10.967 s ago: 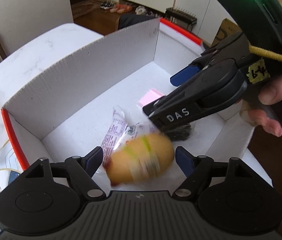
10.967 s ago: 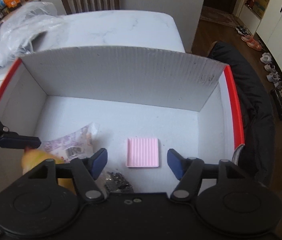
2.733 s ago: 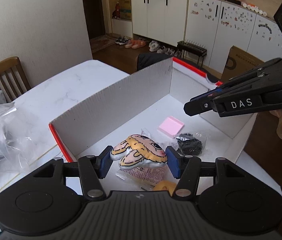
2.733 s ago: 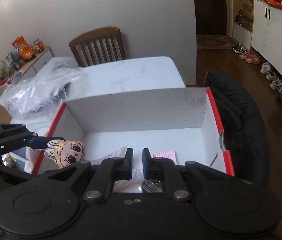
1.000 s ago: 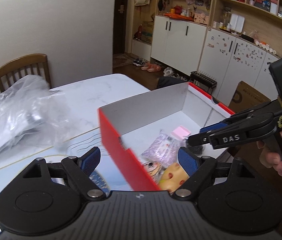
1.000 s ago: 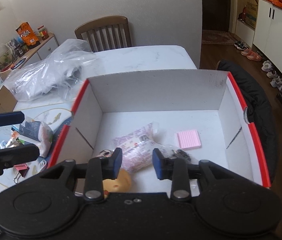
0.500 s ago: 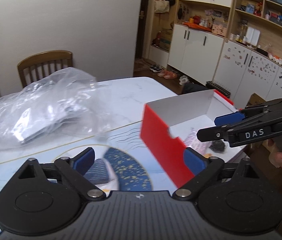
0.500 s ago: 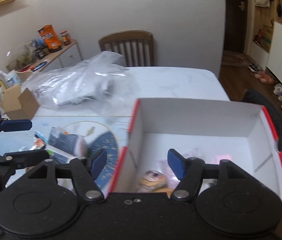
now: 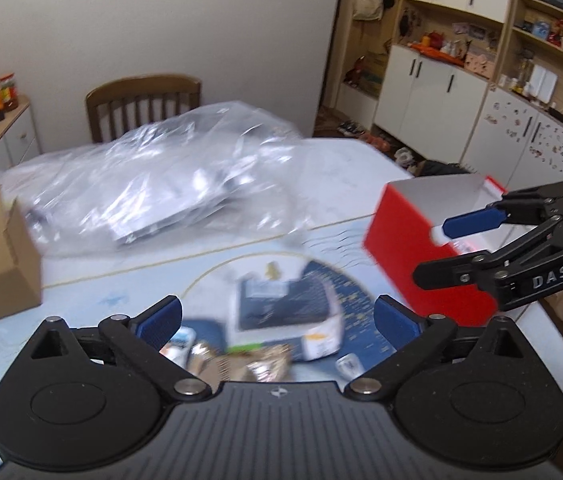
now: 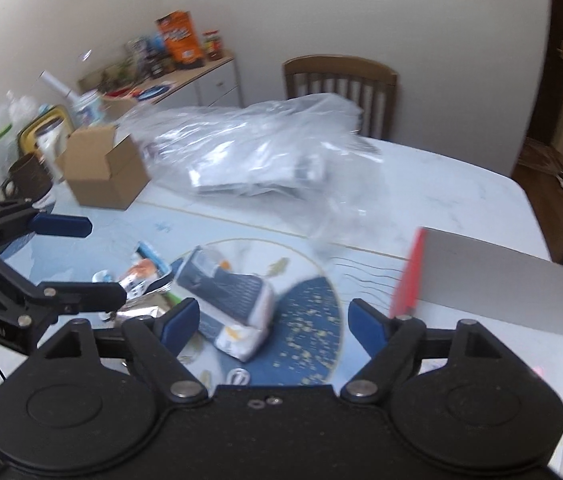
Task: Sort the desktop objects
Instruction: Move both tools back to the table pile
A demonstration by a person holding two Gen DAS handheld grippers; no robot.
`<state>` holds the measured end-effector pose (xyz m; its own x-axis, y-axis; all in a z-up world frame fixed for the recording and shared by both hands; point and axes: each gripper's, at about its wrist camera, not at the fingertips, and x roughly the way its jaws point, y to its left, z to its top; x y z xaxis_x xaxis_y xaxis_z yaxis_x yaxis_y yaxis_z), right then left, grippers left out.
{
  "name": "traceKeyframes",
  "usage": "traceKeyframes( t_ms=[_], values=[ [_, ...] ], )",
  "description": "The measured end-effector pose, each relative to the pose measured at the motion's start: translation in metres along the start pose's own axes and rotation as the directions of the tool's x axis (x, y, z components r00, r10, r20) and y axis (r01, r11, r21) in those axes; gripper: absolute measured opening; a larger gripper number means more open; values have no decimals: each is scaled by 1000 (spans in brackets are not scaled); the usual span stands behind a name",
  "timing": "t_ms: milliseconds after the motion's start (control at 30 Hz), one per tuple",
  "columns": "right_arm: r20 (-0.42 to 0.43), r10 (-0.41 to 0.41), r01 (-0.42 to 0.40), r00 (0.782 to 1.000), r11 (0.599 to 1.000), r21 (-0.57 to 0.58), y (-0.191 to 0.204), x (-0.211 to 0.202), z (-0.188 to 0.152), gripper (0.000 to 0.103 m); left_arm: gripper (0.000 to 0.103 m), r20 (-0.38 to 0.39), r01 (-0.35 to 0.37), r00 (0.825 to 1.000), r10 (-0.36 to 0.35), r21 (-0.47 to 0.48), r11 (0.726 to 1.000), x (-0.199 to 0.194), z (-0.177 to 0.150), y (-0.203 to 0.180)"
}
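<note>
My left gripper [image 9: 277, 316] is opening wide and holds nothing. It hovers over a blue round-patterned mat [image 9: 345, 292] strewn with loose items. Ahead of it lie a dark-blue and white packet [image 9: 285, 312] and a silver foil wrapper [image 9: 257, 362]. My right gripper [image 10: 273, 320] is also opening and empty, above the same packet [image 10: 229, 292]. The red and white box [image 9: 413, 248] stands at the right, its inside mostly hidden. From the left wrist, the right gripper [image 9: 433, 250] shows in front of the box. From the right wrist, the left gripper [image 10: 99, 260] shows beside a small blue-orange packet [image 10: 145, 268].
A big clear plastic bag [image 10: 261, 152] lies at the back of the white table. An open cardboard box [image 10: 101, 172] and a brown mug [image 10: 29, 176] stand at the left. A wooden chair [image 10: 341, 88] is behind the table. Both views are blurred.
Both grippers have swung left, away from the box and over the mat with the loose items. Both pairs of jaws have spread wider. The box has slid to the right edge of both views.
</note>
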<state>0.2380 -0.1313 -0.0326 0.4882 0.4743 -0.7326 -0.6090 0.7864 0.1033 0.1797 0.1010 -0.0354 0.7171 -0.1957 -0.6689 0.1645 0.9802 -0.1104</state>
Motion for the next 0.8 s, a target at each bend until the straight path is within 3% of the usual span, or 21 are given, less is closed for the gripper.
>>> traceKeyframes(
  t_ms=[333,800],
  values=[
    [-85,1,-8,996,997,-75,25,54,6,81,103,-140,-121,984,114,-43,992,32,-27,76],
    [-166,-16,-5,986,992,-129,25,100,13,81,103,-264,-119,957,122,26,993,89,-37,102]
  ],
)
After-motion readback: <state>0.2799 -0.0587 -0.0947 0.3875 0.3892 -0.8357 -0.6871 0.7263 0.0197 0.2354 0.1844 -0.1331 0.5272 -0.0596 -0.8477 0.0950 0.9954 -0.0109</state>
